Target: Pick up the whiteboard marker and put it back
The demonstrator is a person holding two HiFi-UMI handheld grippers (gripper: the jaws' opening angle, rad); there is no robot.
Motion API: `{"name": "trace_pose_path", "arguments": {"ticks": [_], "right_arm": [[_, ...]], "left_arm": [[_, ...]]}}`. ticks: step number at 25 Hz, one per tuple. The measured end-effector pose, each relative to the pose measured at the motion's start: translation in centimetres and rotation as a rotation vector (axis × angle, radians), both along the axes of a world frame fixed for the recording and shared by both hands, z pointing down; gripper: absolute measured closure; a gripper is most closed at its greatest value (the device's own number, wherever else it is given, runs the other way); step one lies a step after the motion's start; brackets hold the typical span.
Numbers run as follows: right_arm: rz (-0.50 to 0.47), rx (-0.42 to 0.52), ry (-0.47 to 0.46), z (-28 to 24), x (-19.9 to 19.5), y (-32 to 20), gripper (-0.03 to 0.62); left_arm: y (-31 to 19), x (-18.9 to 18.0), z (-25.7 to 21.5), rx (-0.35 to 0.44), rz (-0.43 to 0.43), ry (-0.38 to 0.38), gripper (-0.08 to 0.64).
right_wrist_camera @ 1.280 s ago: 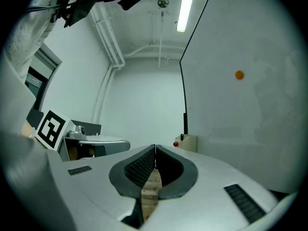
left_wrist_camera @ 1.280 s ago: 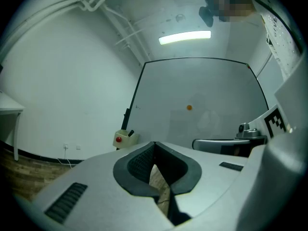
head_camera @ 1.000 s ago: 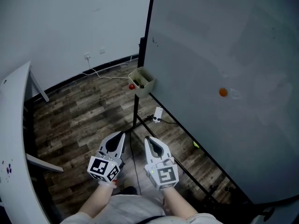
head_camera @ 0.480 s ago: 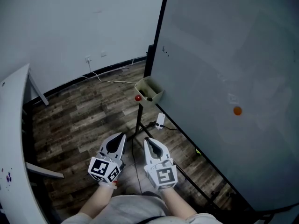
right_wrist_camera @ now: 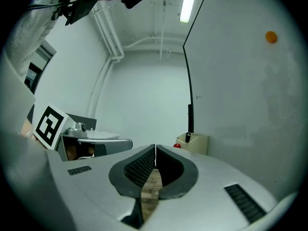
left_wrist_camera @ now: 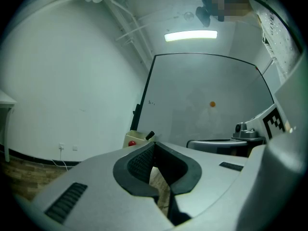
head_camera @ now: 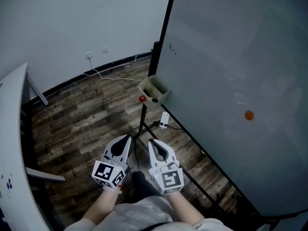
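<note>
Grey plastic, two items: left gripper (head_camera: 124, 140) and right gripper (head_camera: 152, 143), held side by side at the lower centre of the head view, tips pointing up the frame. Each gripper view shows the ribbed pads pressed together with nothing between them; both empty. Beige box (head_camera: 146, 81): fixed at the lower left corner of the whiteboard (head_camera: 231, 57), just above the middle of the head view, well apart from both grippers. Marker (left_wrist_camera: 149, 135): dark, standing tilted in the box with its upper end clear of the rim; it shows just left of centre in the left gripper view and right of centre in the right gripper view. Red ball (head_camera: 142, 98): just beside the box, on its lower left side. Orange dot (head_camera: 249, 115): on the board face, right of centre. Floor (head_camera: 82, 124): wood planks, filling the left and middle of the head view. Step in hand, as judged: the approach, with the pick-up not yet begun and the marker untouched in its holder. Next move, as judged: bring one gripper forward to the box, part its jaws, line them on either side of the exposed end of the marker and close, keeping clear of the box wall and the red ball.
</note>
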State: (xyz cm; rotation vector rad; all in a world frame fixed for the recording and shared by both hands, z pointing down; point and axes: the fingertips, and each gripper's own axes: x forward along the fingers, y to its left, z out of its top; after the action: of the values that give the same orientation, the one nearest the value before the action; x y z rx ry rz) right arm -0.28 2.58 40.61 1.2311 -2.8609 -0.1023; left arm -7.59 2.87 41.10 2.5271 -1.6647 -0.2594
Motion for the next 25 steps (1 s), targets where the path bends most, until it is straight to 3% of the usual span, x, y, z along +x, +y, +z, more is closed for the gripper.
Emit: {"name": "trace_pose_path", "arguments": {"ticks": [15, 25], "right_arm": [[-0.019, 0.047, 0.084, -0.2, -1.1, -5.9, 0.572], [0.008, 0.043, 0.075, 0.1, -1.1, -10.5, 0.571]], "left_arm": [[-7.3, 0.3, 0.3, -0.013, 0.054, 0.01, 0.545], [-11.6, 0.5, 0.8, -0.024, 0.067, 0.004, 0.545]]}}
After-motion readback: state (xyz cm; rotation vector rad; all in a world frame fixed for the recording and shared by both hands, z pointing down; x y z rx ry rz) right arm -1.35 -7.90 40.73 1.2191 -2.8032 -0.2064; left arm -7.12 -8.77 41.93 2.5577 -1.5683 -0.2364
